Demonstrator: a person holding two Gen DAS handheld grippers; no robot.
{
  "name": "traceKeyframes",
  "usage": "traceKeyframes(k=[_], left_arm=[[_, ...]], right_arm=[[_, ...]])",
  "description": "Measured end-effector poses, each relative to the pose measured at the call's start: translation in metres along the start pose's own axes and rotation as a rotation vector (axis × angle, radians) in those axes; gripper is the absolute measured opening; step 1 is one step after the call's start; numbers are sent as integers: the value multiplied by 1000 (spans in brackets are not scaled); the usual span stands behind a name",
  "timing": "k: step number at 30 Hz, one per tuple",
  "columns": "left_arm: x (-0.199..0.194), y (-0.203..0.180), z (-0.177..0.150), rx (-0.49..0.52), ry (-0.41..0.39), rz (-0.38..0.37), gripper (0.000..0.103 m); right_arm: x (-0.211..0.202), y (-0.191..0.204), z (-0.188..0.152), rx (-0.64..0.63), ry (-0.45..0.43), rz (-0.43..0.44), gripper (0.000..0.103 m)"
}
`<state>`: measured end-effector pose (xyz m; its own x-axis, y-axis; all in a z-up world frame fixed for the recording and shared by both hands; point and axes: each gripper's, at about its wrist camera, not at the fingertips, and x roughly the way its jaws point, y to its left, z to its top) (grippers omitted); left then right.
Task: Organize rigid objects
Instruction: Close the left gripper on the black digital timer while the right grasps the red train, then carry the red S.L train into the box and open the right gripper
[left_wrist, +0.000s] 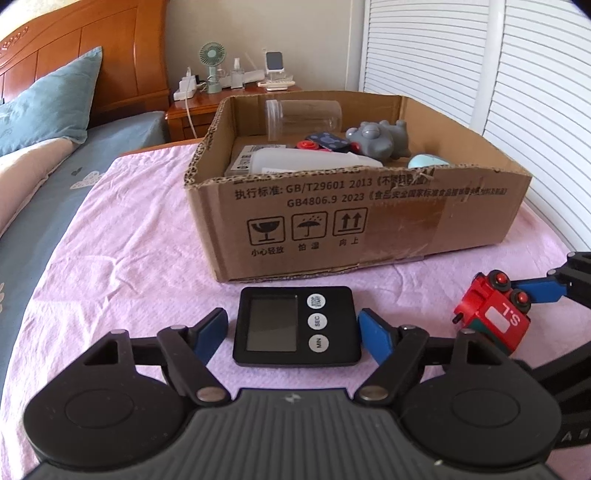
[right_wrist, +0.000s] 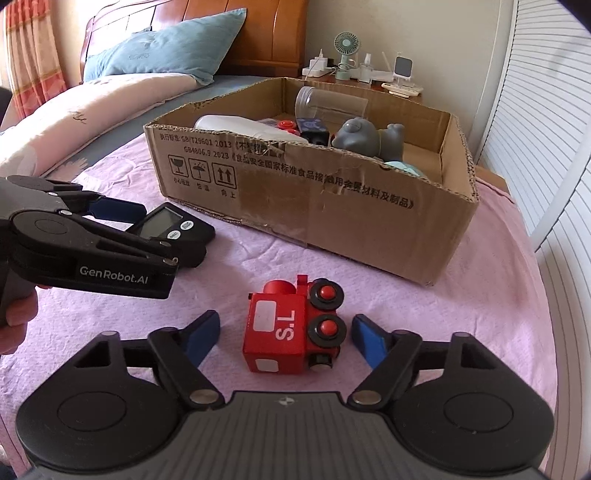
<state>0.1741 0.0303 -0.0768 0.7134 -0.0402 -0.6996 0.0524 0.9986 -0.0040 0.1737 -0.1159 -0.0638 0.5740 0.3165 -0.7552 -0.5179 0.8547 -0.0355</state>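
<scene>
Pink cloth (left_wrist: 122, 236): covers the surface you work on; everything listed below rests on it.
Your left gripper (left_wrist: 293, 330): low over the cloth, blue pads (left_wrist: 212, 326) on either side of the timer. The right pad looks to be against the timer's edge, the left one shows a thin gap, so you hold nothing firmly; jaws part-way apart.
Timer (left_wrist: 297, 326): black, lying flat, screen up, three round white buttons on its right side; it sits between your left jaws, just in front of the box's near wall. From the right wrist view it shows at the left (right_wrist: 170, 225), under your left gripper (right_wrist: 162, 229).
Cardboard box (left_wrist: 369, 221): open-topped, behind both grippers; printed handling symbols on its near wall.
Box contents: clear plastic jar (left_wrist: 303, 114) on its side at the back, white bottle (left_wrist: 295, 162), grey hippo toy (left_wrist: 380, 140), a pale blue rounded item (left_wrist: 424, 160) at the right.
Toy train (right_wrist: 295, 332): red, tipped on its side, wheels facing right, on the cloth to the right of the timer.
Your right gripper (right_wrist: 286, 338): jaws standing apart with the train between them; clear gaps on both sides, no contact.
</scene>
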Motion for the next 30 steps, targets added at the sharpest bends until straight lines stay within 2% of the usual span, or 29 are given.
traceKeyframes(k=[2,6,9,10,12,26,30], left_arm=[[0,1,1,8,5,-11,78],[0,1,2,24,9,-29,77],[0,0,4,25,16,-37,73],[0,0,4,25,17,-38,70],[-2,-1,4,28,24,-44,70],[-15,1,4,133,89,-141,69],[-18,3,4,152,95,-135,69]], right_arm=[[-2,-2,-1,5,-4,-5,72],[-3,-6,-1,13,-5,-11,68],[-3,-6,-1,15,-7,-19,65],[-3,-6,-1,15,-7,-20,62],[-4,-6,0,18,-7,-22,54],[-19,-5,1,-23,8,-35,54],[-27,-4,1,-38,2,-42,54]])
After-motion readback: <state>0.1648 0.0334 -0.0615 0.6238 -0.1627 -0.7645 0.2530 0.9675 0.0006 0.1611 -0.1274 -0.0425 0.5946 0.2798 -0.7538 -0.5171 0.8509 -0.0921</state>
